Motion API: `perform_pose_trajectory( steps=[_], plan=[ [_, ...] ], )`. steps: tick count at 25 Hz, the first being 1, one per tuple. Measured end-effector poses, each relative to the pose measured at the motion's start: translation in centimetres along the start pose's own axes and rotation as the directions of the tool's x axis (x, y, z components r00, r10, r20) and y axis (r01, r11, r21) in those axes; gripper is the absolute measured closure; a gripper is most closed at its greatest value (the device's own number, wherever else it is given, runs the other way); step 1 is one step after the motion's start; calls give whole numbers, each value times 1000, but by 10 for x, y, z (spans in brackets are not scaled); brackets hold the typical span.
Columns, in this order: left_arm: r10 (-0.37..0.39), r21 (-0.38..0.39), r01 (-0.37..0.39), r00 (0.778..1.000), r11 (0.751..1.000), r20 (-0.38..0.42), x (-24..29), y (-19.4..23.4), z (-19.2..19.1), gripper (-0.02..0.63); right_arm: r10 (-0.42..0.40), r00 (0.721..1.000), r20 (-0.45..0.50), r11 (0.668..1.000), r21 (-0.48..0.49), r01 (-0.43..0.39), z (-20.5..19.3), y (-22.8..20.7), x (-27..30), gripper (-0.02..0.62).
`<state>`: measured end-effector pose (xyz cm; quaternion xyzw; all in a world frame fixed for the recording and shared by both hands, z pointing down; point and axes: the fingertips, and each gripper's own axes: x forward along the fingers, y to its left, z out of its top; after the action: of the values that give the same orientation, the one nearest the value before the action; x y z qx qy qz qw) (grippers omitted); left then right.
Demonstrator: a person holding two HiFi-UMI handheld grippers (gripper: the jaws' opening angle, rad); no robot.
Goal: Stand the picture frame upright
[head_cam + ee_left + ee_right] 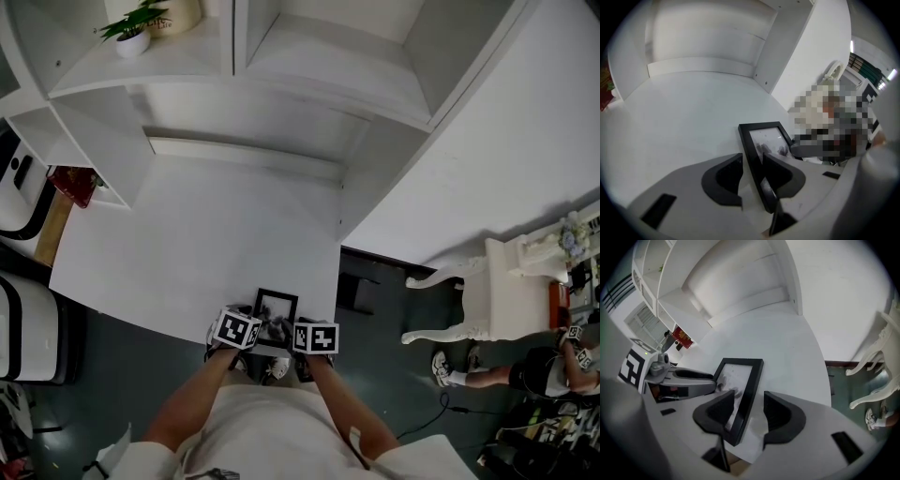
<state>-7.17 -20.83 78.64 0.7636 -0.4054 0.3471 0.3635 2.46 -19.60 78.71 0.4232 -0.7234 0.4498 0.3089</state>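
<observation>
A small black picture frame (277,309) lies at the near edge of the white table (206,234), between my two grippers. In the left gripper view the frame's (764,136) left rail runs between the jaws of my left gripper (752,173). The right pad is against the rail and a thin gap shows at the left pad. In the right gripper view the frame's (738,376) right rail sits between the jaws of my right gripper (749,411), with a clear gap at the right pad. A dark strut shows under the frame's near end.
White shelving (309,66) rises behind the table, with a potted plant (131,33) at its top left. A red object (75,183) sits at the left. A white chair (487,291) and a seated person (525,370) are on the dark floor to the right.
</observation>
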Motion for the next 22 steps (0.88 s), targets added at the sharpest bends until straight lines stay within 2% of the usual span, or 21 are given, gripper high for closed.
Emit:
perform_pose_trajectory(
  steps=[2,6,10,16,22],
  plan=[
    [-7,16,7,1000,1000,3,3,-7,2,489,-22,1000,-8,1000,-14,22,0,-1,0,403],
    [-31,-13,32,999,999,27,9,-16,4,492,-56,998,11,997,-45,56,-1,-3,0,428],
    [-68,-43,71,996,997,63,11,-16,4,493,-27,999,29,1000,-1,27,1,-8,-1,460],
    [-52,-54,59,990,997,131,10,-14,6,503,-4,997,74,997,82,-2,2,-12,-1,489],
    [-30,-21,36,964,999,264,-10,-12,32,517,13,985,170,995,92,-29,16,-5,-13,499]
  ],
)
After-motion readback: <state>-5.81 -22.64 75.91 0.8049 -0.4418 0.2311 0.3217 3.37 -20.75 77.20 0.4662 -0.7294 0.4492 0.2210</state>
